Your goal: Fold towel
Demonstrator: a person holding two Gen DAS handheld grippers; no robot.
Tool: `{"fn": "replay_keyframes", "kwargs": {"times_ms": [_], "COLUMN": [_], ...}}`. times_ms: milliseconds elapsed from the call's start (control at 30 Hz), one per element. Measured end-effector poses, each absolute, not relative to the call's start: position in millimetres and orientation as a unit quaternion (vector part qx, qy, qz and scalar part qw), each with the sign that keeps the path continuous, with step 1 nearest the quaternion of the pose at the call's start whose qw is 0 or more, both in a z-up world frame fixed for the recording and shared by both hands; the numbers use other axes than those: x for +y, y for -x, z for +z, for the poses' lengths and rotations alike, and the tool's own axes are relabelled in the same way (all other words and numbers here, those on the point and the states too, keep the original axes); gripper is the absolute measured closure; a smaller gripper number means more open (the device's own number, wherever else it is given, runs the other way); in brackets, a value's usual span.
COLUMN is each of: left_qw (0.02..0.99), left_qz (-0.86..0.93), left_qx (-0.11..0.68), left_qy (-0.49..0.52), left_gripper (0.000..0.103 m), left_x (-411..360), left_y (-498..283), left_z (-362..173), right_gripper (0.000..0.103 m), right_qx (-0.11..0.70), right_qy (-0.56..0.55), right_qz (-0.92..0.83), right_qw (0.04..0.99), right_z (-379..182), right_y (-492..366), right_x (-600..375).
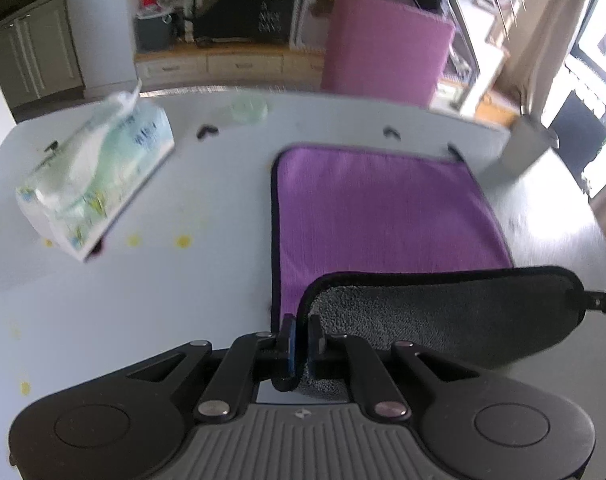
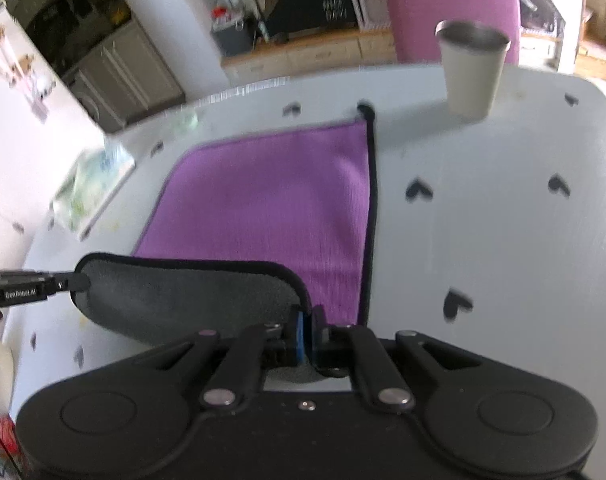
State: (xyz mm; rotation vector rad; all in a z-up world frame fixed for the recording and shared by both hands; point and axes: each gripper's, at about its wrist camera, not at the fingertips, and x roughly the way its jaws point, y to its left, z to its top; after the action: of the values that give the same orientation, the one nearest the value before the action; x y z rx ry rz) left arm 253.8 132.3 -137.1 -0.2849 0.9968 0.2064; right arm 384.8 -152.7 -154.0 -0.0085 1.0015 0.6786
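A towel, purple on top (image 1: 383,216) and grey underneath, with a black hem, lies on the white table (image 1: 163,300). Its near edge is lifted and turned up, showing the grey side (image 1: 443,312). My left gripper (image 1: 301,326) is shut on the towel's near left corner. My right gripper (image 2: 307,316) is shut on the near right corner; the towel (image 2: 271,200) stretches flat ahead and the grey flap (image 2: 191,300) hangs between the two grippers. The left gripper's tip (image 2: 69,283) shows in the right wrist view holding the far end of the flap.
A tissue pack (image 1: 99,176) lies on the table to the left of the towel. A metal cup (image 2: 473,68) stands beyond the towel's far right corner. A pink chair back (image 1: 387,48) stands behind the table. A small clear lid (image 1: 249,108) sits at the far edge.
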Motion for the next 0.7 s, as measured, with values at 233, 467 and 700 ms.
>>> {"fn": "replay_keyframes", "kwargs": {"times_ms": [233, 467, 700], "left_qw": [0.883, 0.900, 0.908], "left_qz": [0.114, 0.125, 0.136], "left_qx": [0.429, 0.387, 0.360], "left_qy": [0.154, 0.160, 0.163], "left_gripper": [0.097, 0.097, 0.098], "left_x": [142, 142, 147], "left_y": [-268, -288, -310], "left_z": [-113, -94, -86], "right_gripper": [0.099, 0.099, 0.099], "right_qx": [0.426, 0.384, 0.349], "right_qy": [-0.027, -0.034, -0.046], "right_qz": [0.318, 0.317, 0.322], "right_qw": [0.846, 0.866, 0.879], "right_z": [-129, -111, -96], "right_y": [-398, -411, -428], "right_x": [-150, -139, -124]}}
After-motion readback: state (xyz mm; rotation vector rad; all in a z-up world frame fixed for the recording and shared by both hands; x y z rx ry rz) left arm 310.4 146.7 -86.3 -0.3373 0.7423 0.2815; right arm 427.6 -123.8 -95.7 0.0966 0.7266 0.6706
